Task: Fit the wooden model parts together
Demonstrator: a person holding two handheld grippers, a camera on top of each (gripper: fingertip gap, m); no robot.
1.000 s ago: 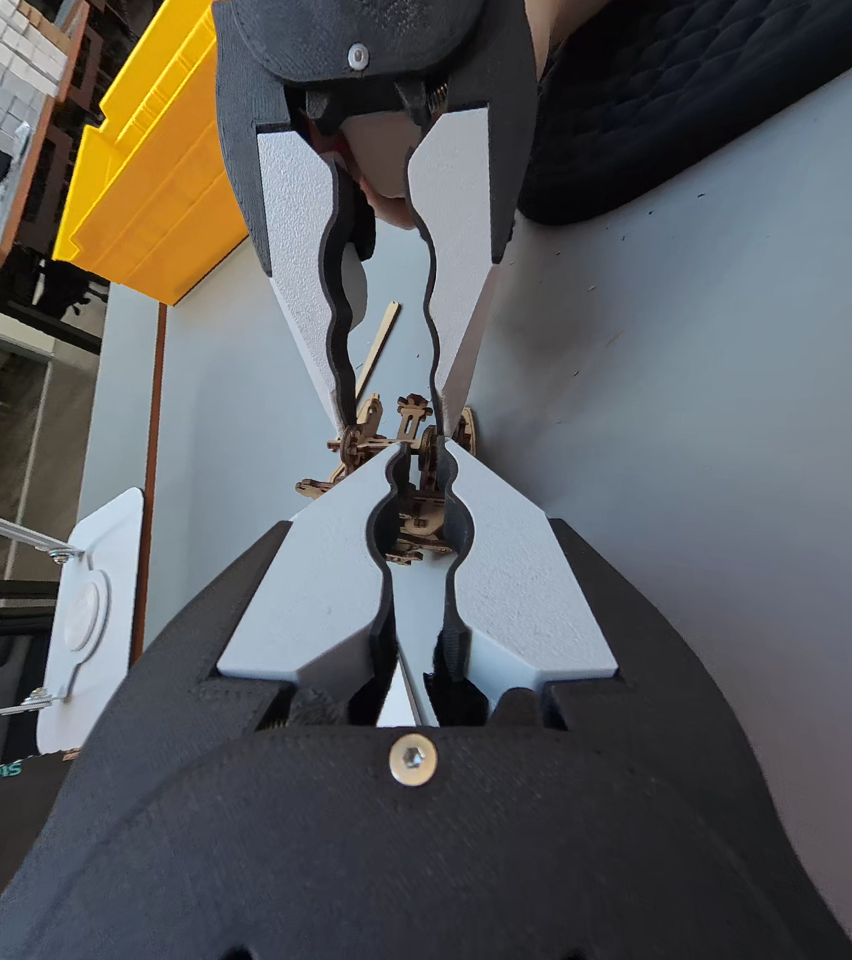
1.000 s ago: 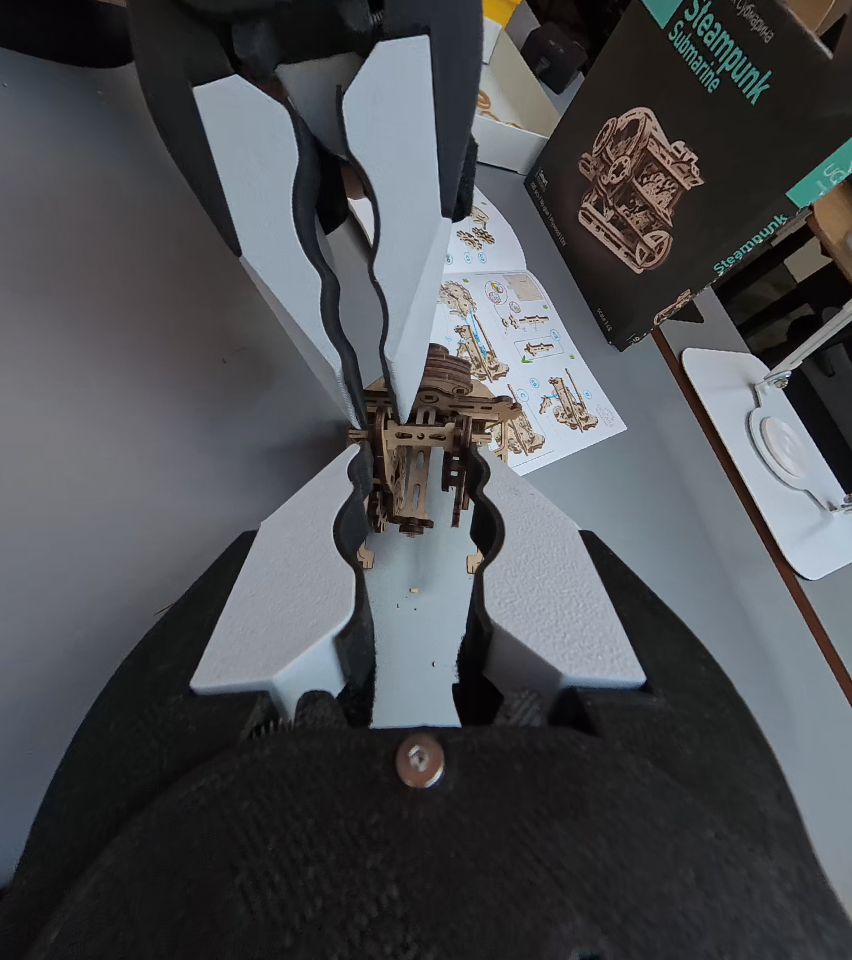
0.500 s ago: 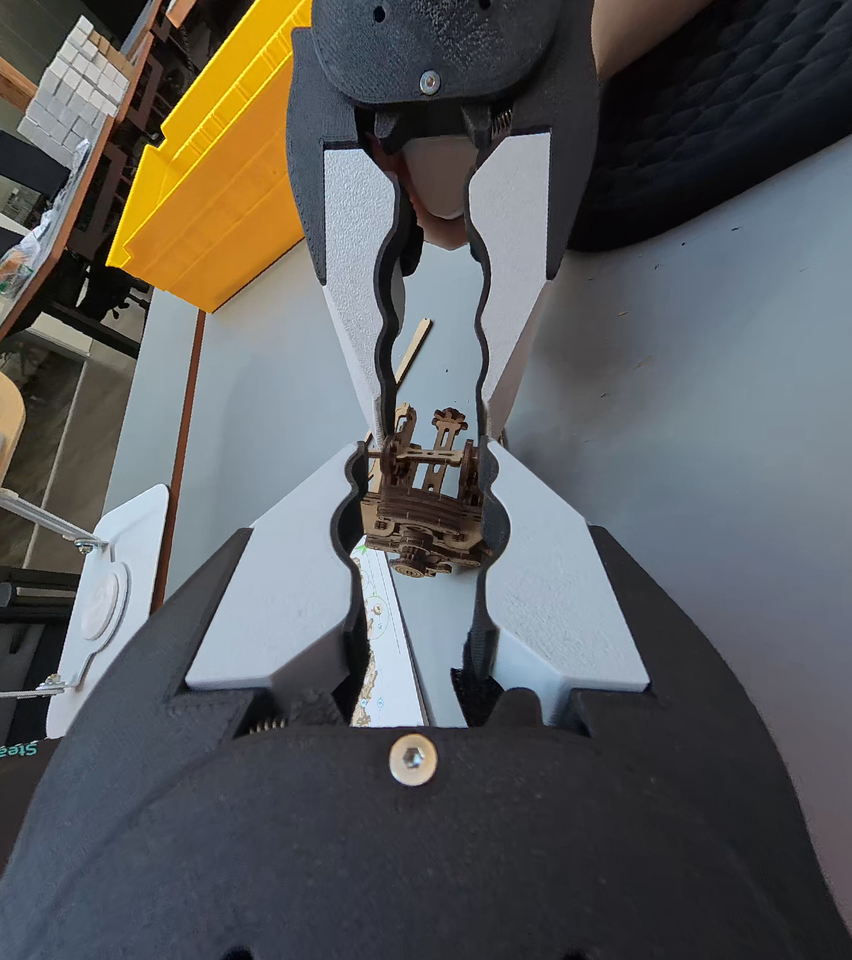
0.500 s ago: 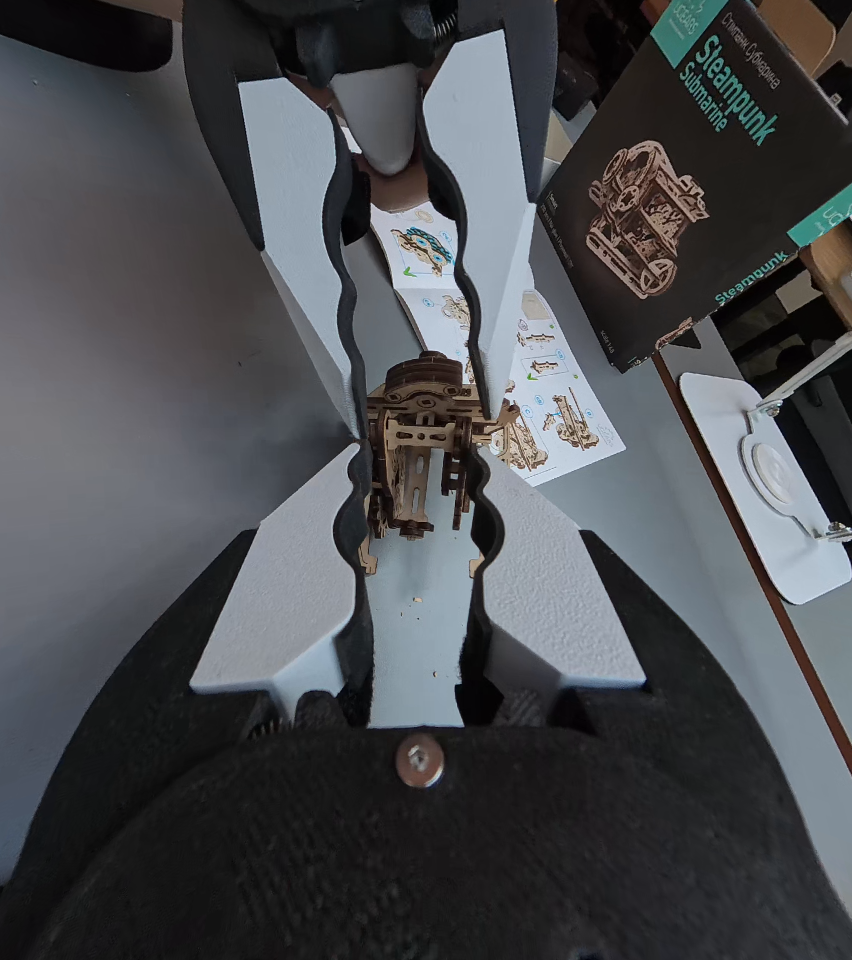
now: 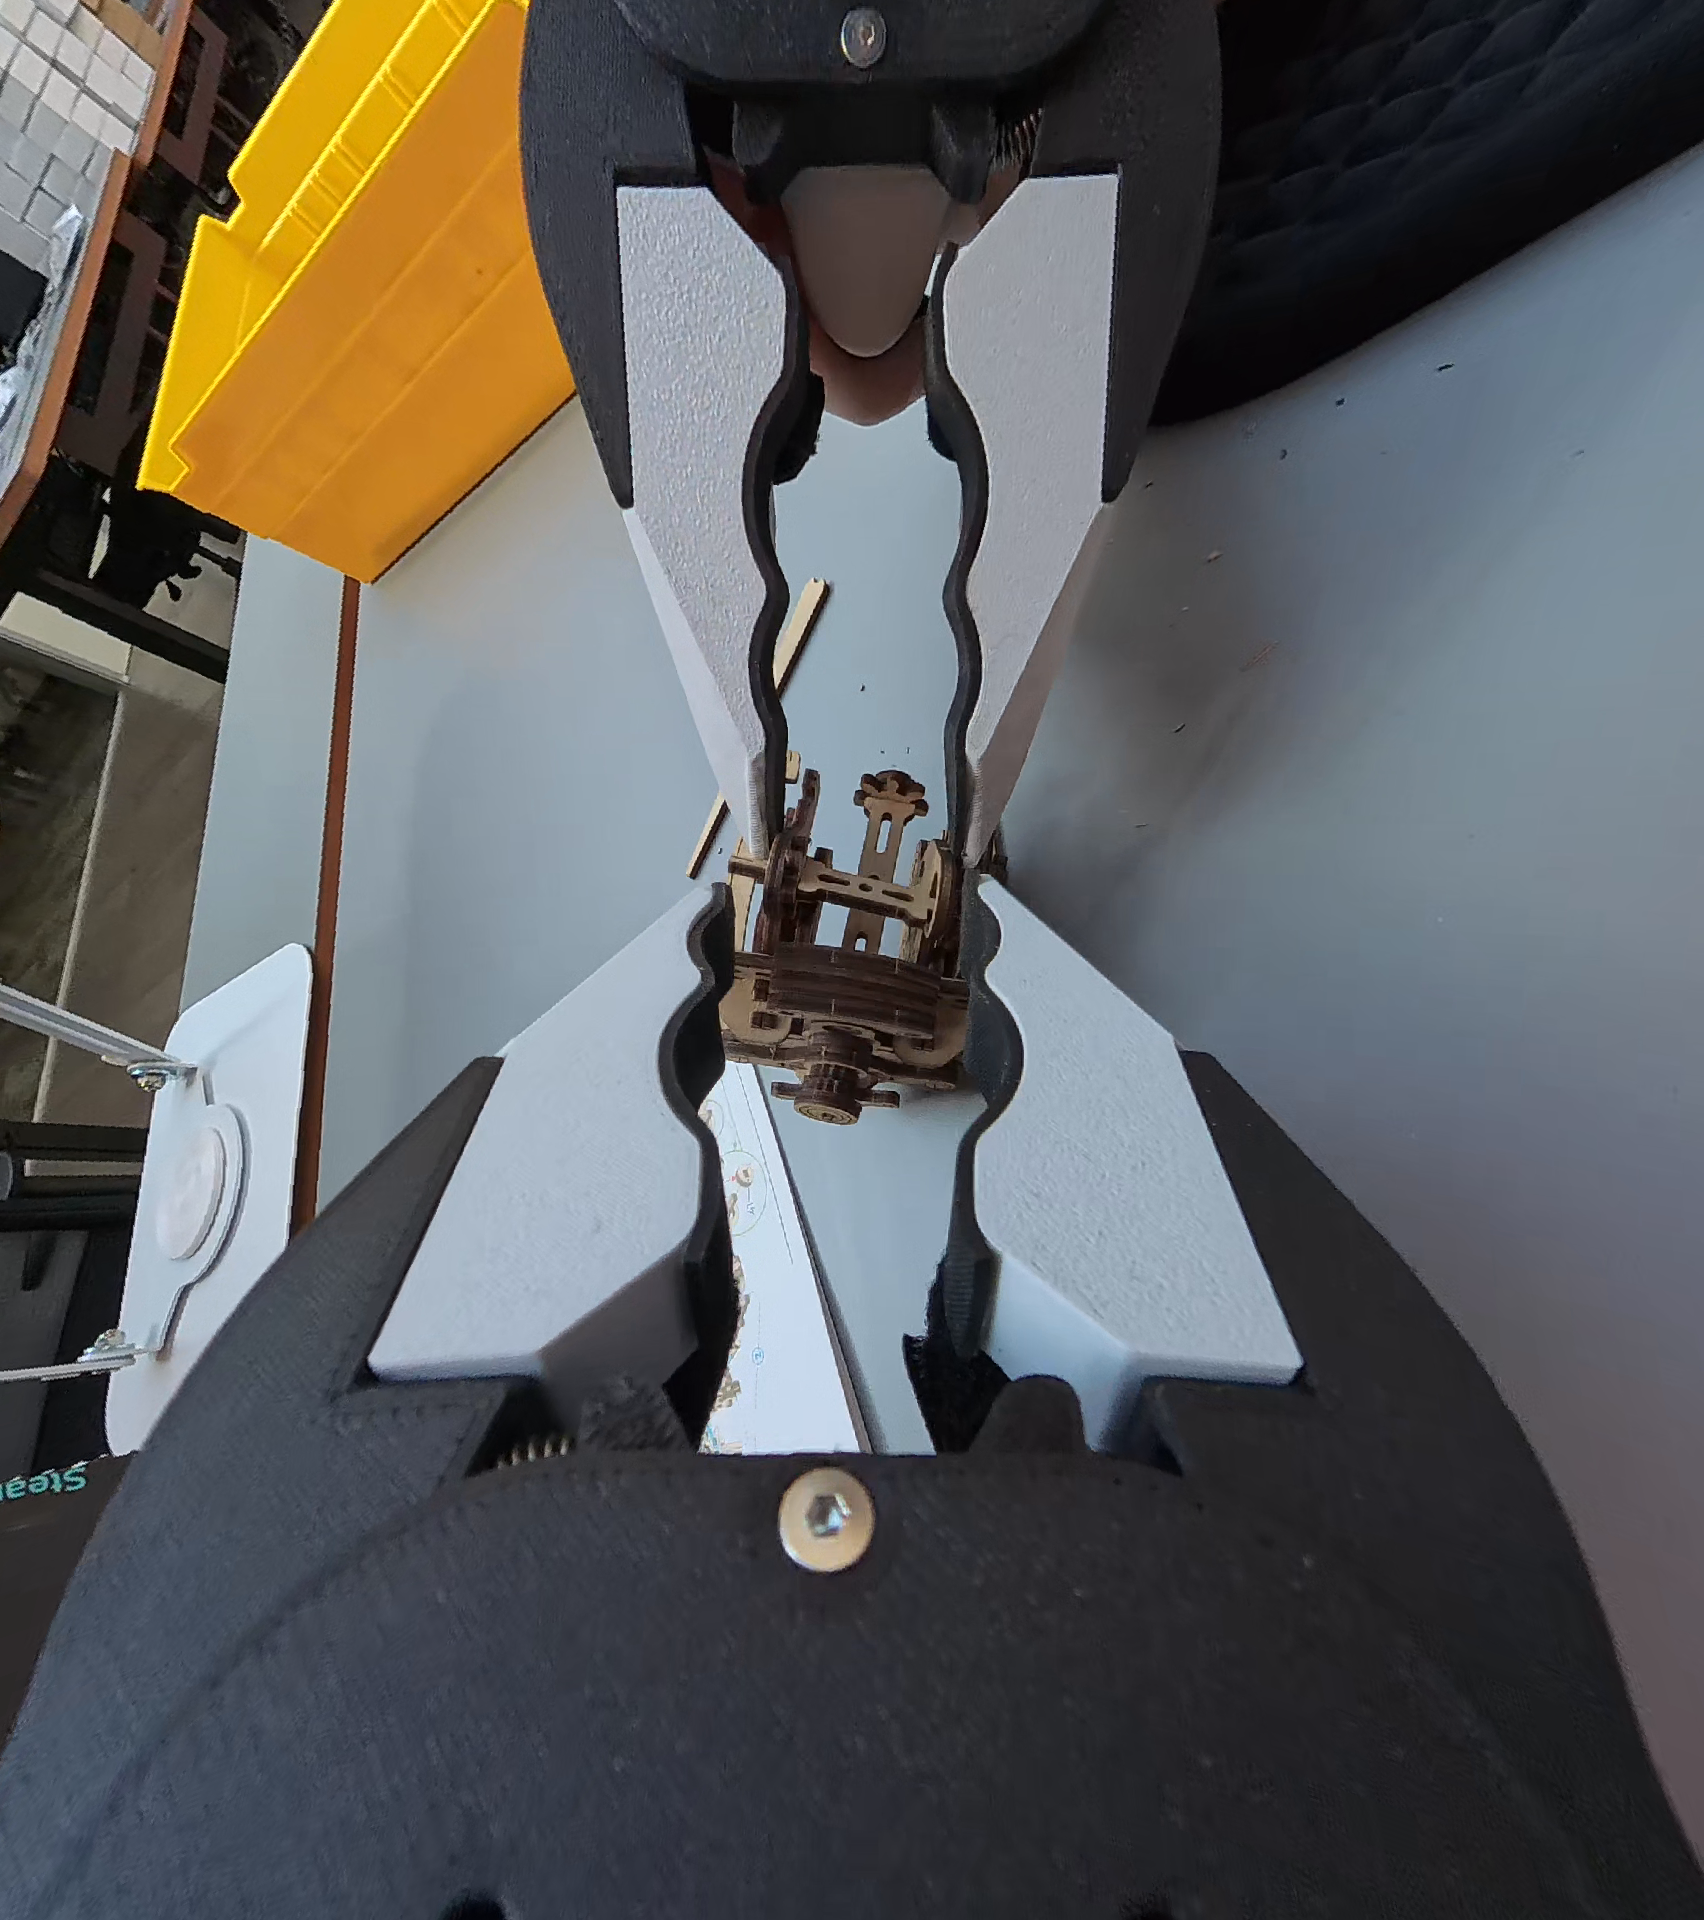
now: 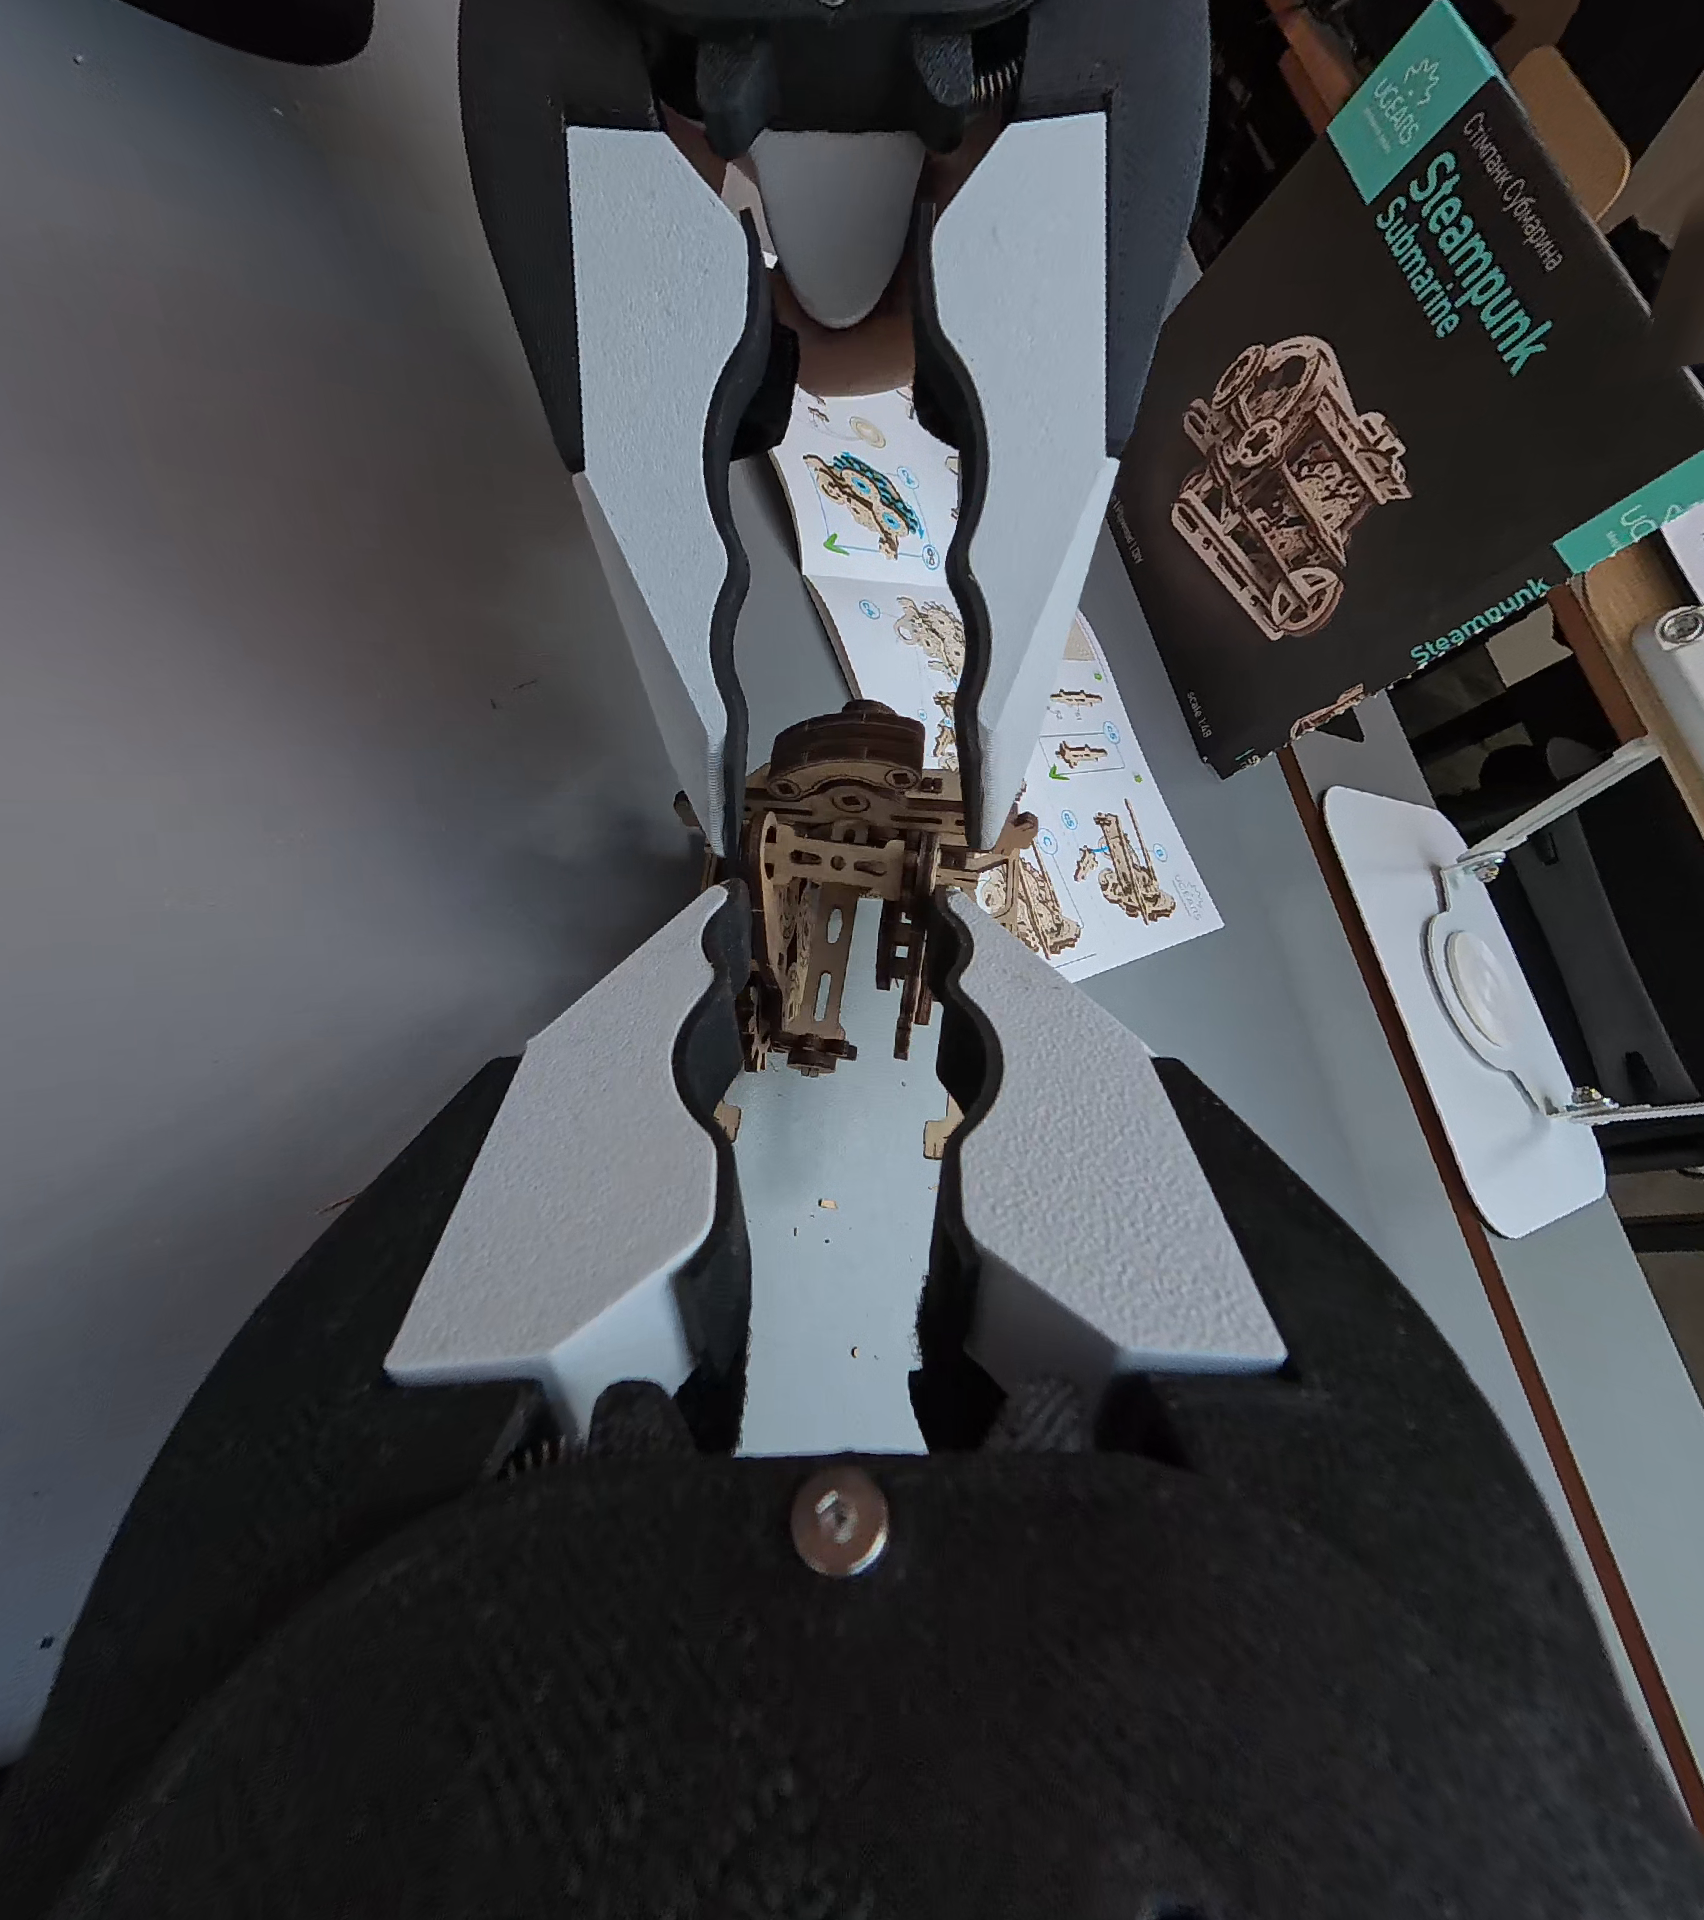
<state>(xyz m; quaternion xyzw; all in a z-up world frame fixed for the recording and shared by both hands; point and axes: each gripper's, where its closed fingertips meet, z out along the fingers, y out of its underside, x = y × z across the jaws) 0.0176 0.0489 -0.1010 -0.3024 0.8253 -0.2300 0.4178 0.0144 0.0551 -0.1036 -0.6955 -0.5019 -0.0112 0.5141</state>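
Observation:
A small brown wooden model (image 5: 848, 987) with gears and struts hangs between both grippers over the grey table (image 5: 1450, 935). My left gripper (image 5: 846, 914) comes from below in the left wrist view and its fingers press the model's two sides. My right gripper (image 5: 869, 831) comes from above, facing it, tips on the model's far end. In the right wrist view my right gripper (image 6: 832, 925) clasps the model (image 6: 827, 862) by its strut end. The left gripper (image 6: 848, 821) clasps the round drum end.
Yellow bins (image 5: 360, 343) and a dark quilted cushion (image 5: 1502, 156) lie at the table's far side, with a thin wooden strip (image 5: 801, 623). An instruction sheet (image 6: 1087, 810), a black kit box (image 6: 1399, 416), a white stand base (image 6: 1450, 987) and small loose wooden bits (image 6: 723, 1117) lie nearby. Only a small space, under 4 cm, lies between the two pairs of fingers.
My left gripper's fingers have gone from a narrow gap to a wide one and now span the model's full width. The model has turned between the grippers. My right gripper has kept its hold.

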